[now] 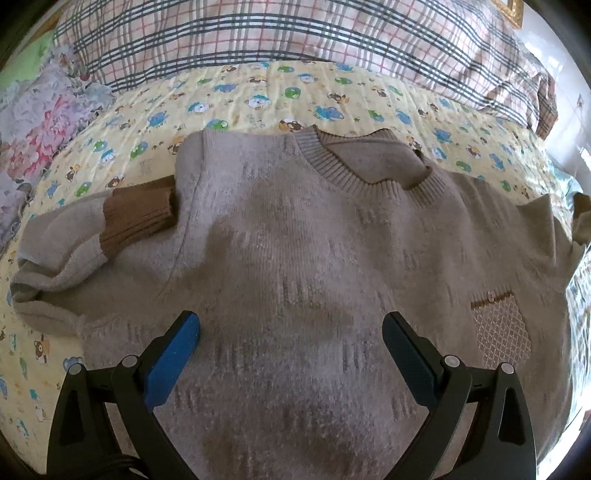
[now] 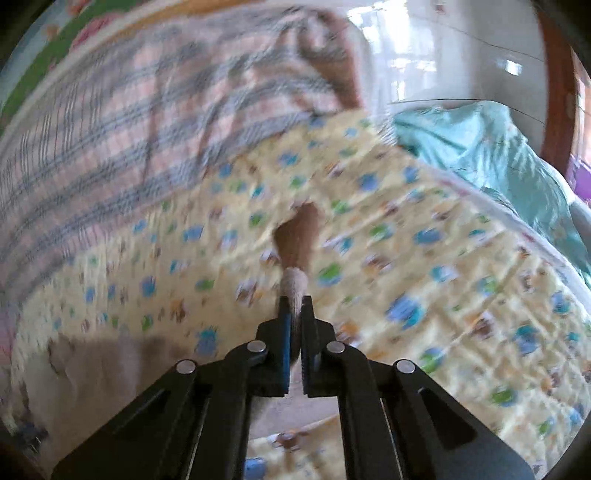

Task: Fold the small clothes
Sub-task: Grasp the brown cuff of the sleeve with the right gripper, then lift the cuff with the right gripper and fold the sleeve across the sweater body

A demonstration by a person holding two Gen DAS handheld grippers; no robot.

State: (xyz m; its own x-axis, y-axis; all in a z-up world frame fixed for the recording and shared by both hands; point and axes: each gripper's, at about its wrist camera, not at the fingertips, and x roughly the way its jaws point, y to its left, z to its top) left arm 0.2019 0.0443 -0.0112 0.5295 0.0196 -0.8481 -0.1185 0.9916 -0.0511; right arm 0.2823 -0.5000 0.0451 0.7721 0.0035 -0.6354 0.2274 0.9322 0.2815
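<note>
A small beige knit sweater lies flat on the yellow cartoon-print bed sheet, collar away from me. Its left sleeve with a brown cuff is folded in beside the body. A patterned pocket sits at the right. My left gripper is open and empty, hovering over the sweater's lower body. My right gripper is shut on the sweater's other sleeve, whose brown cuff sticks out beyond the fingers above the sheet. The right wrist view is motion-blurred.
A plaid blanket lies across the far side of the bed. A floral quilt is at the left. A teal cloth lies at the bed's right edge, next to a wooden frame.
</note>
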